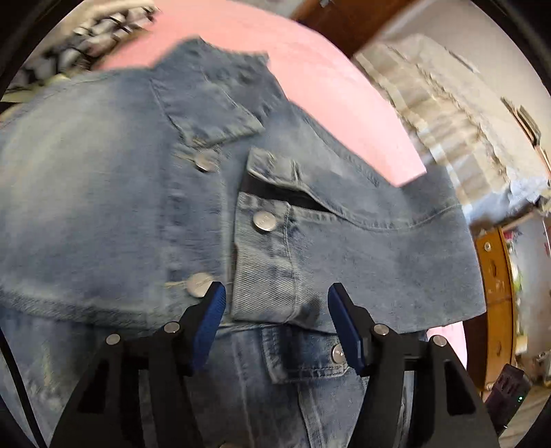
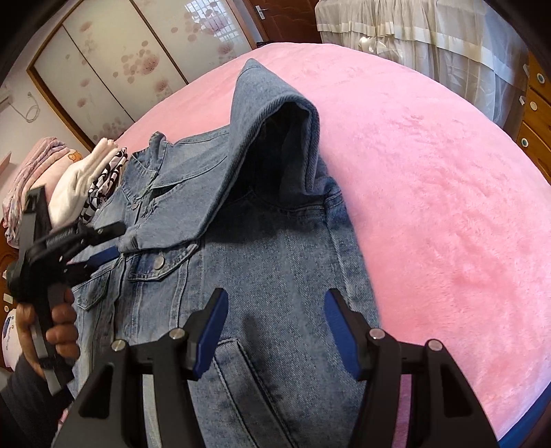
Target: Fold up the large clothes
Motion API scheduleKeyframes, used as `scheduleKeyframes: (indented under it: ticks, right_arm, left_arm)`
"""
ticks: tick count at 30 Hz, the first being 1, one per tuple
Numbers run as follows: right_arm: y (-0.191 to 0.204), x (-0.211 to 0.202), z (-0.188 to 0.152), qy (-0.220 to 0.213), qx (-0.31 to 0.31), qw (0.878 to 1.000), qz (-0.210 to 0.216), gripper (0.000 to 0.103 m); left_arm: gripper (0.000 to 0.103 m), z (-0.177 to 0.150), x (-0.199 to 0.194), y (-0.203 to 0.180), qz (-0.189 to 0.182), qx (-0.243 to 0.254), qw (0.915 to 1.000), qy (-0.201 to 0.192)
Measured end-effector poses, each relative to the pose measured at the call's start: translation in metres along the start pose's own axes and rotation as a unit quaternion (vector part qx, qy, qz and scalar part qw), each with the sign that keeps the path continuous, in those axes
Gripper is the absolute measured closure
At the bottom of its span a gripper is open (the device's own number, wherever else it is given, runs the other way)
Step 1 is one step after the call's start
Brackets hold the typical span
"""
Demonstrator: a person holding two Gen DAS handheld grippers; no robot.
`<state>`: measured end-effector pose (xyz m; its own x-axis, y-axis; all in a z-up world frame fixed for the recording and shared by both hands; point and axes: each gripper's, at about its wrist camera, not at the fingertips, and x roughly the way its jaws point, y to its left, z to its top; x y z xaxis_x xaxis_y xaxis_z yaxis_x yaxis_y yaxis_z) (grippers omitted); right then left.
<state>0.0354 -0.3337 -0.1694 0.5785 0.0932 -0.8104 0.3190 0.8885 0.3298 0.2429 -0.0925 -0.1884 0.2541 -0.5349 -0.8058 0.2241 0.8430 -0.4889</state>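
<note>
A blue denim jacket (image 2: 268, 248) lies front up on a pink bed cover (image 2: 430, 206). One sleeve (image 2: 275, 120) is folded in over the chest and arches up. In the left wrist view the sleeve's buttoned cuff (image 1: 265, 268) rests on the jacket (image 1: 103, 172), between the blue pads of my left gripper (image 1: 275, 296); the pads stand apart and do not press it. The right wrist view shows the left gripper (image 2: 110, 244) in a person's hand (image 2: 58, 331) at the jacket's collar side. My right gripper (image 2: 275, 303) hovers open above the jacket's lower front, nothing between its fingers.
A pile of folded clothes (image 2: 86, 179) sits on the bed beside the jacket's collar. Sliding wardrobe doors (image 2: 120, 62) stand behind, white curtains (image 2: 413, 24) at the far side, wooden drawers (image 2: 537, 113) to the right. Pink cover (image 1: 310, 69) stretches beyond the jacket.
</note>
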Motion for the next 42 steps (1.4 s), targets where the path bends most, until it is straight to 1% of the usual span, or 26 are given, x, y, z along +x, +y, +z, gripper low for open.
scheduleKeyframes:
  ticks: [2,3,4,6,7,9,11,15,17,19,21,24,25,27,28,30,31,32,33,34,36,37,38,39,41,42]
  right_arm:
    - [0.001,0.002,-0.001,0.001,-0.002,1.0,-0.004,0.044]
    - [0.001,0.003,-0.002,0.001,-0.002,1.0,-0.005,0.044]
    - [0.002,0.003,-0.002,0.002,-0.003,1.0,-0.006,0.044]
    - [0.003,0.006,-0.002,0.003,-0.004,1.0,-0.008,0.044]
    - [0.003,0.006,-0.001,0.004,-0.004,1.0,-0.008,0.044]
    - [0.003,0.007,-0.001,0.007,-0.003,1.0,-0.009,0.044]
    - [0.004,0.008,0.0,0.008,-0.004,1.0,-0.01,0.044]
    - [0.004,0.008,0.001,0.008,-0.002,1.0,-0.012,0.044]
    - [0.004,0.008,0.002,0.009,0.003,1.0,-0.011,0.044]
    - [0.004,0.006,0.003,0.008,0.006,1.0,-0.01,0.044]
    - [0.003,0.004,0.004,0.008,0.007,1.0,-0.009,0.044]
    - [0.005,0.002,0.005,0.008,0.003,1.0,-0.012,0.045]
    - [0.006,0.002,0.005,0.008,0.001,1.0,-0.013,0.044]
    - [0.008,0.002,0.005,0.01,0.0,1.0,-0.014,0.044]
    - [0.009,0.003,0.005,0.012,-0.001,1.0,-0.015,0.044]
    - [0.011,0.006,0.004,0.016,-0.002,1.0,-0.018,0.044]
    - [0.012,0.006,0.005,0.018,-0.003,1.0,-0.02,0.041]
    - [0.013,0.007,0.006,0.019,-0.003,1.0,-0.019,0.04]
    - [0.014,0.006,0.007,0.02,-0.002,1.0,-0.016,0.04]
    - [0.014,0.005,0.01,0.022,-0.001,1.0,-0.011,0.04]
    - [0.017,0.001,0.014,0.021,-0.006,1.0,-0.005,0.04]
    - [0.018,-0.003,0.018,0.019,-0.01,1.0,-0.007,0.04]
    - [0.02,-0.006,0.023,0.015,-0.017,1.0,-0.009,0.04]
    - [0.022,-0.01,0.028,0.01,-0.024,1.0,-0.011,0.04]
    - [0.023,-0.015,0.044,-0.001,-0.036,0.999,-0.011,0.035]
    - [0.024,-0.015,0.052,-0.004,-0.04,0.999,-0.011,0.03]
  left_arm:
    - [0.043,0.002,0.01,-0.003,0.005,0.007,0.9999,0.007]
    - [0.05,0.002,0.012,-0.004,0.004,0.006,1.0,0.005]
    - [0.066,0.002,0.015,-0.005,0.013,0.004,0.9999,0.01]
    - [0.07,0.002,0.016,-0.012,0.035,0.011,0.9993,0.009]
    - [0.078,0.001,0.014,-0.016,0.043,0.021,0.9989,0.003]
    - [0.08,-0.004,0.005,-0.039,0.083,0.065,0.9943,-0.016]
    - [0.081,-0.008,-0.005,-0.062,0.101,0.103,0.9887,-0.04]
    - [0.082,-0.01,-0.031,-0.097,0.105,0.146,0.9798,-0.087]
    - [0.082,-0.004,-0.058,-0.111,0.104,0.165,0.9735,-0.119]
    - [0.082,0.003,-0.084,-0.111,0.107,0.173,0.9682,-0.146]
    - [0.082,0.01,-0.113,-0.107,0.119,0.179,0.9607,-0.176]
    - [0.082,0.018,-0.135,-0.082,0.155,0.177,0.9519,-0.196]
    - [0.082,0.02,-0.136,-0.07,0.167,0.17,0.952,-0.192]
    - [0.08,0.02,-0.129,-0.045,0.177,0.153,0.9582,-0.165]
    - [0.077,0.02,-0.119,-0.027,0.183,0.142,0.9623,-0.143]
    - [0.067,0.017,-0.088,0.016,0.214,0.109,0.9674,-0.08]
    - [0.067,0.015,-0.078,0.03,0.218,0.098,0.9692,-0.058]
    - [0.066,0.012,-0.067,0.051,0.218,0.071,0.9731,-0.026]
    - [0.064,0.009,-0.065,0.059,0.206,0.057,0.9767,-0.02]
    - [0.06,0.008,-0.069,0.069,0.174,0.034,0.9836,-0.029]
    - [0.05,0.01,-0.078,0.076,0.134,0.007,0.99,-0.042]
    - [0.04,0.013,-0.082,0.08,0.118,-0.001,0.9918,-0.049]
    - [0.033,0.018,-0.085,0.081,0.102,-0.006,0.9932,-0.055]
    - [0.031,0.024,-0.087,0.082,0.092,-0.006,0.9941,-0.059]
    - [0.028,0.035,-0.085,0.083,0.08,-0.008,0.995,-0.06]
    - [0.028,0.043,-0.083,0.086,0.082,-0.013,0.9948,-0.058]
